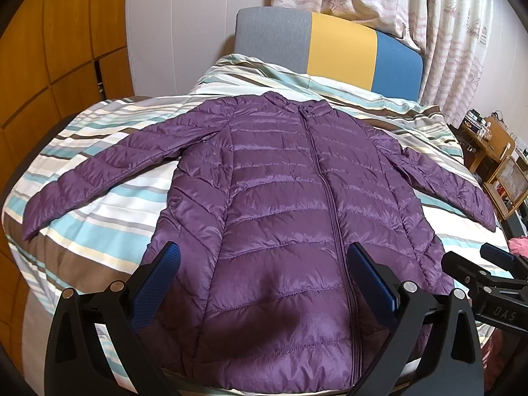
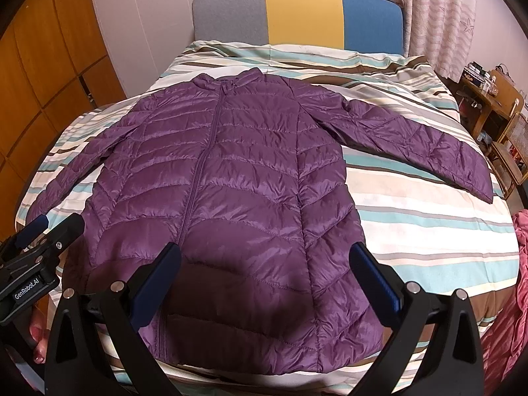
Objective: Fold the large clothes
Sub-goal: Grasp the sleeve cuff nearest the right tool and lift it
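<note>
Purple quilted puffer jacket [image 1: 280, 198] laid flat, zipped, on the striped bedspread [image 1: 99, 204].
Hem at the bed's near edge, collar toward the headboard, sleeves spread toward both side edges. Left gripper [image 1: 264, 283] and right gripper [image 2: 264, 283] hover above the hem, jaws spread, grasping nothing.

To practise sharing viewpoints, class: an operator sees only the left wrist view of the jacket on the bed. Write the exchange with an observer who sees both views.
Operator: Is the right gripper open? I only see it side-on.
Observer: Yes, open, with nothing between its fingers.
Operator: The grippers hide the hem corner of the jacket on that side. How does it lie?
Observer: That hem corner lies flat on the bed, unfolded.
</note>
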`<state>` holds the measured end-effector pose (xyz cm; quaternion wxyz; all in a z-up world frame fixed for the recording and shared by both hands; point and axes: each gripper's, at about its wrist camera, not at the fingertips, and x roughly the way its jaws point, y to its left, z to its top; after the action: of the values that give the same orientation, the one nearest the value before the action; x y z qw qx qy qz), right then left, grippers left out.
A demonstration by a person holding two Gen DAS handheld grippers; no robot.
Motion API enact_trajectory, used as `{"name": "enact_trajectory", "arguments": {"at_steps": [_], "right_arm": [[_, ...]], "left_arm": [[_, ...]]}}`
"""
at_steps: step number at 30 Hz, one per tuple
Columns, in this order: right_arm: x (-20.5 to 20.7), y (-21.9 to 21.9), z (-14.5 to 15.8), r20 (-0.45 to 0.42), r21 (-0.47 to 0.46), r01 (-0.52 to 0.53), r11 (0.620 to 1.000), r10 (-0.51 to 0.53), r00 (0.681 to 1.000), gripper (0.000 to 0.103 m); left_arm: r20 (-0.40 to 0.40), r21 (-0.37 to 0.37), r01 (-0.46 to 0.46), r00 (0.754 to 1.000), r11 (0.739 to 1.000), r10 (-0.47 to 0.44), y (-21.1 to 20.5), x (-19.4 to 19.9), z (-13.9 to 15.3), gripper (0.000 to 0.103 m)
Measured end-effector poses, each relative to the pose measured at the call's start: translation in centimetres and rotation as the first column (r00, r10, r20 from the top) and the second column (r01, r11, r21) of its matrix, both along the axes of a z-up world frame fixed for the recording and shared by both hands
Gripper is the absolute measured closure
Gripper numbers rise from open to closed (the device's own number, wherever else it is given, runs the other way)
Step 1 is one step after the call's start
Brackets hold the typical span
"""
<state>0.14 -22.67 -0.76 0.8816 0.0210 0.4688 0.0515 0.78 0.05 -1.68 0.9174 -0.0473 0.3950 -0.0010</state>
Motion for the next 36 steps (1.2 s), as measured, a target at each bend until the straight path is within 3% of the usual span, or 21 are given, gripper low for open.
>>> {"name": "enact_trajectory", "arguments": {"at_steps": [9,13,19,24,29,33,36], "right_arm": [[0.5,-0.5,-0.3,-0.006,0.017,0.003,1.000,-0.003,1.000,0.002],[1.4,-1.6,-0.5,0.051,0.051,-0.003,0.999,0.001,0.999,0.002],[4.7,-6.7,-2.3,0.092,0.156,0.077,0.985,-0.092,0.991,0.002],[8.5,-12.4,-5.5,0.025,0.101,0.216,0.971,-0.220,0.975,0.002],[11.1,-20.9,-9.1,-0.047,0.236,0.403,0.884,-0.404,0.914,0.002],[12.0,-27.7,-11.1,-0.095,0.312,0.574,0.757,-0.576,0.812,0.002],[12.3,-31.3,-11.0,-0.058,0.331,0.637,0.697,-0.658,0.751,0.005]], "left_arm": [[-0.010,0.009,0.010,1.000,1.000,-0.010,-0.4,0.7,-0.4,0.003],[-0.039,0.005,0.052,0.998,0.999,-0.051,-0.7,2.1,-0.9,0.003],[-0.046,-0.011,0.021,0.999,1.000,-0.021,0.5,5.6,-2.0,0.003],[-0.034,0.094,-0.069,0.997,0.993,0.073,1.7,9.6,-3.4,0.003],[0.005,0.117,-0.088,0.996,0.989,0.088,2.9,13.2,-4.7,0.003],[-0.020,0.068,-0.105,0.994,0.992,0.107,4.2,15.7,-6.2,0.003],[-0.025,0.011,-0.126,0.992,0.992,0.127,5.1,17.0,-7.2,0.003]]}}
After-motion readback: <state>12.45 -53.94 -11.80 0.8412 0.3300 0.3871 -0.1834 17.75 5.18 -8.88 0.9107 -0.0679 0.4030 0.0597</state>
